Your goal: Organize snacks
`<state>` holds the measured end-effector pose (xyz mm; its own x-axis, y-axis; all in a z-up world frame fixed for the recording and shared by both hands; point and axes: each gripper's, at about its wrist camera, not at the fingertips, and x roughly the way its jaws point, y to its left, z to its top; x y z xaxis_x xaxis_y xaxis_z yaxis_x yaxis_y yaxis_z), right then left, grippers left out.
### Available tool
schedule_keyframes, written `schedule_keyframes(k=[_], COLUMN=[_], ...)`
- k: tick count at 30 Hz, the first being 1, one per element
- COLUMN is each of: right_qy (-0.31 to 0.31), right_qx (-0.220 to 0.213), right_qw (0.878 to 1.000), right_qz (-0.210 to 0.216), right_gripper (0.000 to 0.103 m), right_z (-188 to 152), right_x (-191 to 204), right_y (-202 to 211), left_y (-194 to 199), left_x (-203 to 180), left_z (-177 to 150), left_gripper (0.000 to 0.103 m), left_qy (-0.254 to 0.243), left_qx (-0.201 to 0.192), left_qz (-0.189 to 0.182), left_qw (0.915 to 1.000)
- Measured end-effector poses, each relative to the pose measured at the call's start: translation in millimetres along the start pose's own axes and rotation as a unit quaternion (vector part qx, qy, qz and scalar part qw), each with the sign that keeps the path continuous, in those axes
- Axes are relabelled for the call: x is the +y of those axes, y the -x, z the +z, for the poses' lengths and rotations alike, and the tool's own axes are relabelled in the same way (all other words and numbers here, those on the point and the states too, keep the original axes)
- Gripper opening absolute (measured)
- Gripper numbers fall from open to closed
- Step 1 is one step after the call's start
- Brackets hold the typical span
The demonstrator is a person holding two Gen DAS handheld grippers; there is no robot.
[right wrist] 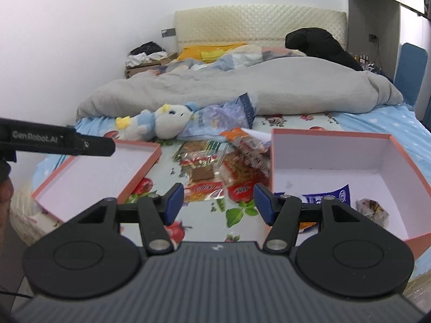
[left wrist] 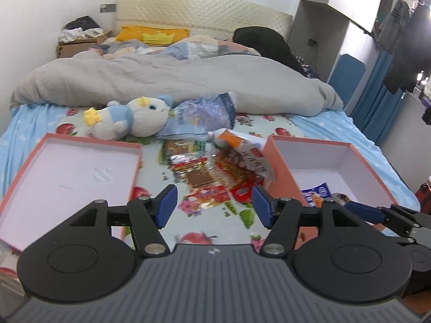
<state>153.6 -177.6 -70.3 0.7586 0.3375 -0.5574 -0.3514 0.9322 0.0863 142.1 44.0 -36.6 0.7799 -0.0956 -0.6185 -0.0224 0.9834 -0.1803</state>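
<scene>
A heap of snack packets in red, green and orange wrappers lies on the bed between two pink boxes. My left gripper hovers open just before the heap, nothing between its blue pads. My right gripper is open too, close to the heap's near edge and beside the deep box. That deep pink box on the right holds a blue-and-white packet and a brown wrapped snack. The right gripper's fingers reach over that box's near corner.
A shallow pink lid lies on the left. Behind the heap are a white-and-blue plush toy, a large pale-blue bag and a grey duvet. The left device's black side bar crosses above the lid.
</scene>
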Motion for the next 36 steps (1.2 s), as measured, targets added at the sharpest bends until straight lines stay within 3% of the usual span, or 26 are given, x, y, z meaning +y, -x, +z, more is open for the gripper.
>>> schedule_keyframes(k=[6, 12, 27, 36], right_qy=[0.005, 0.035, 0.088, 0.12], right_qx=[0.02, 0.024, 0.051, 0.061], right_qw=[1.0, 0.999, 0.994, 0.991], right_qz=[0.013, -0.006, -0.034, -0.019], right_gripper=[0.06, 0.06, 0.06, 0.06], right_z=[-5.6, 1.1, 17.0, 32.2], right_x=[6.7, 10.3, -10.2, -29.3], right_y=[-1.5, -16.8, -85.2, -127.5], left_y=[5.5, -13.9, -134.9, -209.2], left_x=[22.1, 32.6, 47.2, 39.6], left_z=[-14.4, -24.8, -35.4, -30.9], left_gripper=[0.067, 0.067, 0.078, 0.089], left_qy=[0.034, 0.044, 0.067, 0.034], left_qx=[0.001, 0.019, 0.061, 0.081], left_qz=[0.017, 0.011, -0.019, -0.018], left_qw=[0.9993, 0.9988, 0.9957, 0.996])
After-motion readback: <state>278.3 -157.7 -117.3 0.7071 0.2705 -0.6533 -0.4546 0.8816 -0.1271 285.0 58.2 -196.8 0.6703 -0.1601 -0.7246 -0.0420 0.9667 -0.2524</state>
